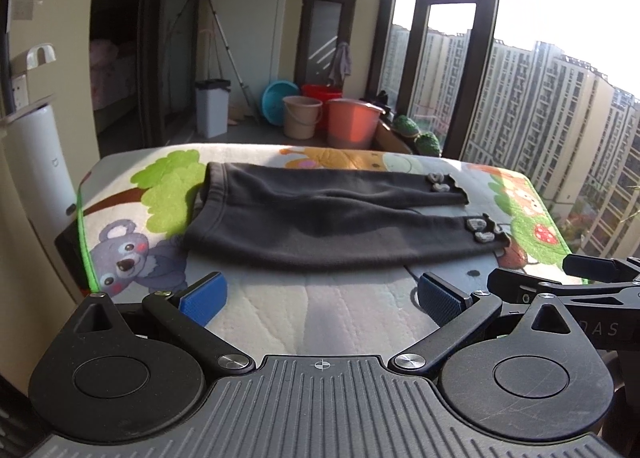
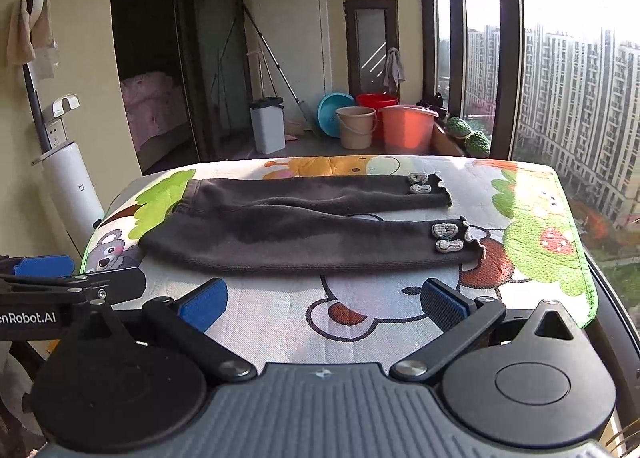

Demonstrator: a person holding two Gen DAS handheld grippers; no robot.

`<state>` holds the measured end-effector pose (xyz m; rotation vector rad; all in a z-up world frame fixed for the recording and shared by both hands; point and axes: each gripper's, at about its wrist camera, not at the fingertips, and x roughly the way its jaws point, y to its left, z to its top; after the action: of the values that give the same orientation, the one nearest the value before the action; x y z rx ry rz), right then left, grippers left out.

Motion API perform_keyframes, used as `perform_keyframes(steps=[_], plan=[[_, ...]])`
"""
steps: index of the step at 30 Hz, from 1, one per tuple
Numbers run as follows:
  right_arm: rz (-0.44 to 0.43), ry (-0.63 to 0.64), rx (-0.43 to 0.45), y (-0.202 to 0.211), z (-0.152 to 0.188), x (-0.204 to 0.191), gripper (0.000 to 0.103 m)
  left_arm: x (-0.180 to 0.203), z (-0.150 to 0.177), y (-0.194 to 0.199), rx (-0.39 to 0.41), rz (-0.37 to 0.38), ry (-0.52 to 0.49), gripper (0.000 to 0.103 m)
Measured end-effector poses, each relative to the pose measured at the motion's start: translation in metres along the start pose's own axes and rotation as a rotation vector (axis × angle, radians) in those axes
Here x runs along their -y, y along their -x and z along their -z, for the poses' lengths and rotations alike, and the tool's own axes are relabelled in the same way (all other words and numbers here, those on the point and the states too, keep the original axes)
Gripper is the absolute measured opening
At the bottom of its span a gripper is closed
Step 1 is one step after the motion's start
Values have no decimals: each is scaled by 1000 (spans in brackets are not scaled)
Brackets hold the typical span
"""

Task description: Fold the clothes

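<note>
At the near edge of the table, both claws:
Left claw (image 1: 320,300): released, blue pads (image 1: 203,298) spread wide, nothing between them; poised over the pale quilted part of the mat, short of the trousers.
Right claw (image 2: 323,304): released likewise, blue pads (image 2: 444,304) wide apart and empty; poised over the cartoon print, near the garment's front edge but apart from it.
Mutual position: right claw's body shows at the right edge of the left wrist view (image 1: 560,286); left claw shows at the left edge of the right wrist view (image 2: 60,282); the two sit side by side.
Trousers (image 1: 320,217): dark grey child's pair, lying flat and unfolded across the mat, waistband (image 1: 204,197) to the left, both legs running right, slightly parted at the cuffs.
Cuffs: ruffled, each bearing small grey bows (image 2: 446,238).
Mat (image 2: 540,217): cartoon-printed, green-edged, covering the table (image 2: 616,298); koala figure (image 1: 124,254) at its left.
Background: orange bucket (image 2: 406,127), beige bucket (image 2: 356,125), blue basin (image 2: 330,109), white bin (image 2: 267,123) on the floor; window (image 2: 580,77) at right facing apartment blocks.
</note>
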<state>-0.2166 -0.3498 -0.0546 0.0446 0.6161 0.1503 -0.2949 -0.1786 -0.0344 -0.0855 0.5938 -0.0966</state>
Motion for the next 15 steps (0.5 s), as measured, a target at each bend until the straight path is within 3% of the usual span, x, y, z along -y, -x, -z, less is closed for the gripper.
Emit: perform_keyframes(steps=[15], plan=[[1, 3, -19, -4, 0, 4, 103, -2, 3, -8, -46, 15, 14, 103]])
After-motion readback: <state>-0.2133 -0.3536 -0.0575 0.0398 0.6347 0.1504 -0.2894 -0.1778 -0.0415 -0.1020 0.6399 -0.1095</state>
